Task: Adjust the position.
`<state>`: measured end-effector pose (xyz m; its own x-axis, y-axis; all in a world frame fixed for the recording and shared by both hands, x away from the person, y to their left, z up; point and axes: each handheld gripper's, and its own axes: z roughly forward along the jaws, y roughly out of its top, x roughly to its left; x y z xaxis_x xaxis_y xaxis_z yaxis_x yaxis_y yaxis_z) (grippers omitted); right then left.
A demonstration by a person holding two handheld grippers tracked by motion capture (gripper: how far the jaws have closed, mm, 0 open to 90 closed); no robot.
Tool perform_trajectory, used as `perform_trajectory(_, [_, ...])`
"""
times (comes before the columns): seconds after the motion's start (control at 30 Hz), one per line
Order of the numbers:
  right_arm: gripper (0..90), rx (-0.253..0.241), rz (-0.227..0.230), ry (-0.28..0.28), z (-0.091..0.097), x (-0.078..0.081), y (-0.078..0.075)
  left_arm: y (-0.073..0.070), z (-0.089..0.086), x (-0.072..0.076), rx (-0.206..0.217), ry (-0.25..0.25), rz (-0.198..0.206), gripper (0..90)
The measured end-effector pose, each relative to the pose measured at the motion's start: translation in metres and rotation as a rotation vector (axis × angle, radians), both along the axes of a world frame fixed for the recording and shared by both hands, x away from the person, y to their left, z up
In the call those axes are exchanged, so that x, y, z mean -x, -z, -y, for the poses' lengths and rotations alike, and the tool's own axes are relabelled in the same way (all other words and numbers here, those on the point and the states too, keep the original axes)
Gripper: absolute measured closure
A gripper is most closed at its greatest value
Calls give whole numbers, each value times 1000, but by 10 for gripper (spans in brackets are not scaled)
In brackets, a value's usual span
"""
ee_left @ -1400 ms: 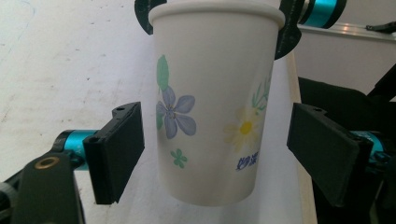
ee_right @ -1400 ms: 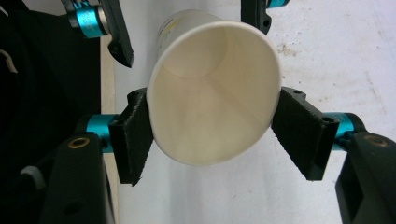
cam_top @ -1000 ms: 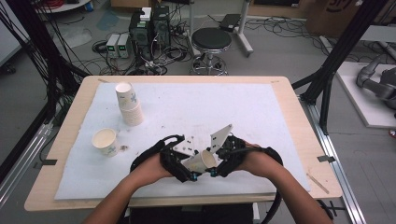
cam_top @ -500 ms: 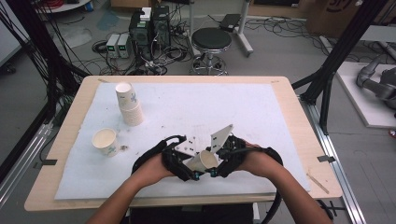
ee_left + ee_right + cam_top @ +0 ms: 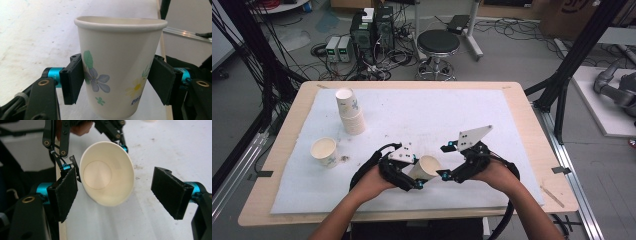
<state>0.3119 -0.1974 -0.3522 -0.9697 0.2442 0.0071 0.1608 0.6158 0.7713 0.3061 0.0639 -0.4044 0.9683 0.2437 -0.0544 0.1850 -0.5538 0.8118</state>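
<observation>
1. We hold the paper cup [image 5: 426,168] in the left gripper [image 5: 412,175], near the front edge of the white mat [image 5: 422,115]. In the left gripper view its pads [image 5: 72,80] pinch the cup [image 5: 117,70] across its flowered wall, one on each side, below the rim.
2. The left jaws have just eased open slightly, yet both pads press the wall, so we judge the grip secure.
3. The right gripper [image 5: 448,162] has just been opening. In the right gripper view its pads [image 5: 170,191] stand spread, with the cup's open mouth [image 5: 107,177] between them but not squeezed.
4. Compared with a second ago, the right gripper stands a little farther from the cup; the cup has not shifted.
5. We judge the handover done: the cup rests with the left gripper alone.
6. A single cup [image 5: 325,151] and a stack of cups [image 5: 350,111] stand at the mat's left, well apart from the held cup.
</observation>
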Motion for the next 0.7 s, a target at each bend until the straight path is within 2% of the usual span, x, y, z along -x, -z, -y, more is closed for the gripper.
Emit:
perform_trajectory(0.13, [221,-80,5,66,15,1,6,4,-6,0,32,-32,-2,319])
perform_trajectory(0.33, [221,-159,36,176,37,4,14,9,-15,-1,100,-85,-4,318])
perform_trajectory(0.53, [221,-185,54,302,61,5,28,12,-26,-1,189,-150,0,316])
perform_trajectory(0.7, [221,-207,41,387,79,5,41,14,-35,-1,242,-200,22,312])
